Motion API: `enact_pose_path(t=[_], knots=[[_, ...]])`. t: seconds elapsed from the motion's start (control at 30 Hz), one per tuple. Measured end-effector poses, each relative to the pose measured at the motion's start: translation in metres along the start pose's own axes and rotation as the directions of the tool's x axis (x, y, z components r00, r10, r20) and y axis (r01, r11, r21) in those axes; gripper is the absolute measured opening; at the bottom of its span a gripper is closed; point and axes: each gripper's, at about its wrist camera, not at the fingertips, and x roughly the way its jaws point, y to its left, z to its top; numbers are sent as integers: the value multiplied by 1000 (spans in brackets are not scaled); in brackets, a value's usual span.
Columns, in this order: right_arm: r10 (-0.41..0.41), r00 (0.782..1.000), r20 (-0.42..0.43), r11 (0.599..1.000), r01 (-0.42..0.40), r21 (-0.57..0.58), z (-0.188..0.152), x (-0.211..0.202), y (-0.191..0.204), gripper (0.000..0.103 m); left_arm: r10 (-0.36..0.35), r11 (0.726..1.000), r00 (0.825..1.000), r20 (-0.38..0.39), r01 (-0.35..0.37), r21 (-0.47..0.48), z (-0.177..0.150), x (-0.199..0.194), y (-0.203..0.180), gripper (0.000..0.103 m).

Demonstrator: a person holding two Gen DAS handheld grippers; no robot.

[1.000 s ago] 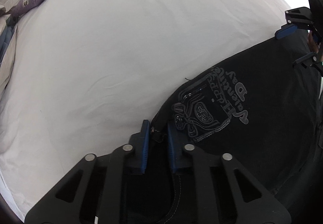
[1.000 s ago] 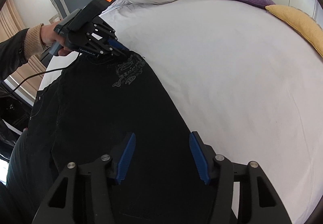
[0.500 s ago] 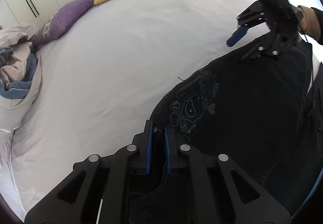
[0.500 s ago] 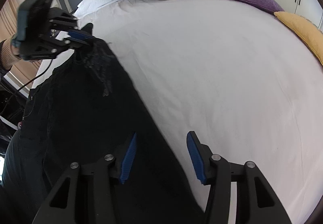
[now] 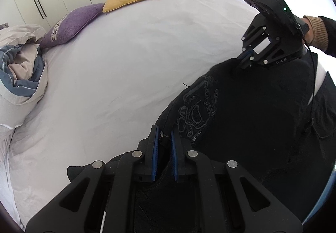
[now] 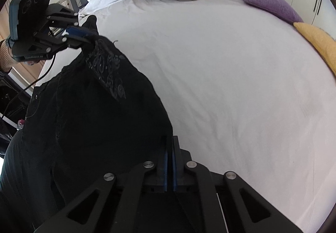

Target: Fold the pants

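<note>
Both grippers, left (image 5: 163, 138) and right (image 6: 169, 149), pinch the pants (image 5: 252, 117) tight. Next, probably lift and fold them over.

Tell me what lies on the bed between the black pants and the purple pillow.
Nothing: in the left wrist view only bare white sheet runs from the black pants to the purple pillow. The right wrist view shows the same.

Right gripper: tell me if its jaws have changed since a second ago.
Yes. The right gripper has shut on the black pants edge, beside the white bedsheet; earlier its fingers stood wide apart.
</note>
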Motion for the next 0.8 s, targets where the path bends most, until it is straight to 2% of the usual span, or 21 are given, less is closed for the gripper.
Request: enact_pose_path(t=[0.27, 0.5, 0.57, 0.67, 0.8], knots=[[-8, 999, 47, 997, 12, -76, 6, -19, 69, 3, 10, 1000, 999, 31, -10, 3, -19, -43, -18, 10], [-71, 996, 56, 969, 82, -233, -26, -39, 159, 3, 55, 998, 998, 12, -55, 41, -62, -81, -46, 10], [-113, 993, 45, 944, 122, -308, -38, -40, 185, 3, 60, 997, 998, -5, -60, 43, -81, -89, -55, 10], [-196, 980, 28, 873, 187, -450, -69, -39, 233, 3, 81, 995, 996, -35, -78, 66, -111, -94, -72, 10], [-267, 964, 21, 787, 230, -573, -100, -33, 281, 3, 71, 996, 995, -71, -67, 62, -149, -97, -93, 10]])
